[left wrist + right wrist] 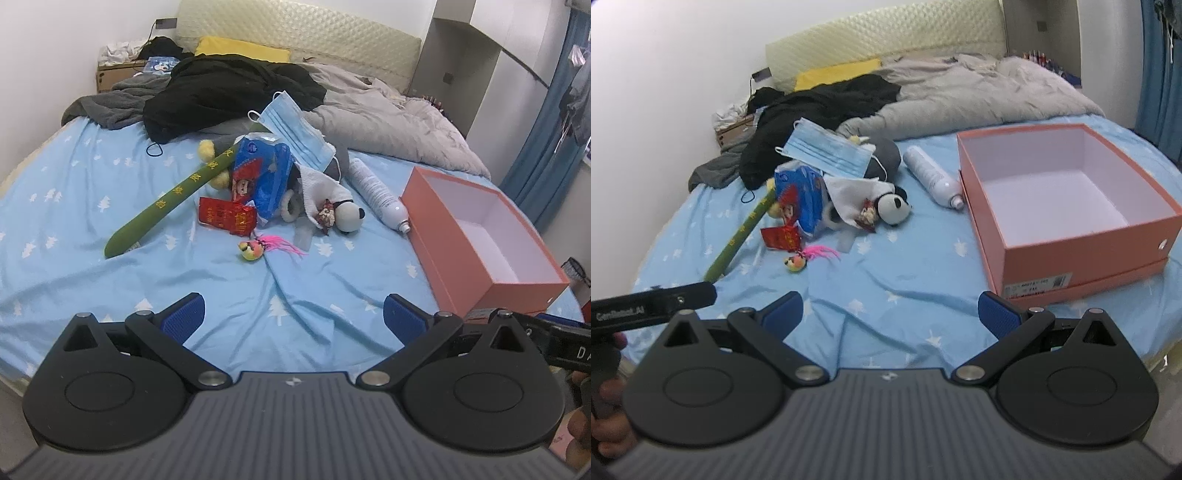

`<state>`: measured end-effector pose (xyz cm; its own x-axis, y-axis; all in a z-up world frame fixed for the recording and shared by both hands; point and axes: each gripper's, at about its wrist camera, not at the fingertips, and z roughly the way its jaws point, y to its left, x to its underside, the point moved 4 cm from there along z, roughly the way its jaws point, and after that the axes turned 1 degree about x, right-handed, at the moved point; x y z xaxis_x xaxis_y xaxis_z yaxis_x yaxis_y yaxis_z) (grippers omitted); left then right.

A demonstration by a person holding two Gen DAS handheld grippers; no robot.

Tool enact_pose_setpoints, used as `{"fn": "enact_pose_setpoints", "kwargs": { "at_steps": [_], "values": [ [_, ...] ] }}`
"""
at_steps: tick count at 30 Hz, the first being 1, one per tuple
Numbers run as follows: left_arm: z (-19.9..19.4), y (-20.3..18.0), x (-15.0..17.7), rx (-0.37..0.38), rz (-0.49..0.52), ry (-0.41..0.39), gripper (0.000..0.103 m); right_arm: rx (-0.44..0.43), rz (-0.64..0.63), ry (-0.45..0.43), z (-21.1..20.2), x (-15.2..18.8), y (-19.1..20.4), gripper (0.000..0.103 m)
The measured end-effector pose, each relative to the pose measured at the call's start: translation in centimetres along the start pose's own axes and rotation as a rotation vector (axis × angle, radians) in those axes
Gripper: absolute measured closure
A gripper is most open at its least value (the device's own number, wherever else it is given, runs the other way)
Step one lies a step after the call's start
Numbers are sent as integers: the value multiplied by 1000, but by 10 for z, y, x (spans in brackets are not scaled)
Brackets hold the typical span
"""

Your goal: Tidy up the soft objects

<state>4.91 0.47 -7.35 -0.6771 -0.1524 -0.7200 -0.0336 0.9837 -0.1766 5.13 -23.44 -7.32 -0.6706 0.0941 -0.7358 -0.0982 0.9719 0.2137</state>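
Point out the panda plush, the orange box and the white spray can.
panda plush point(893, 207), right wrist view, on its white face.
orange box point(1082, 243), right wrist view, on its near outer wall.
white spray can point(373, 186), left wrist view, on its body.

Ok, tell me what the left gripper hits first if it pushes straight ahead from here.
Probably bare blue sheet: the left gripper is open with nothing between its fingers. Farther along that line lies the small pink-tufted toy, then the pile around the panda plush. Depth is uncertain.
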Motion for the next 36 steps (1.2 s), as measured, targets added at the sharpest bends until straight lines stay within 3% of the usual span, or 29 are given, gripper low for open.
{"fn": "enact_pose_setpoints", "kwargs": {
  "at_steps": [18, 36],
  "values": [
    [32, 13, 5, 11, -15, 29, 0, -83, -14, -20, 12, 3, 3, 0],
    [99, 33, -14, 21, -16, 59, 0, -103, -45, -16, 73, -17, 12, 1]
  ]
}}
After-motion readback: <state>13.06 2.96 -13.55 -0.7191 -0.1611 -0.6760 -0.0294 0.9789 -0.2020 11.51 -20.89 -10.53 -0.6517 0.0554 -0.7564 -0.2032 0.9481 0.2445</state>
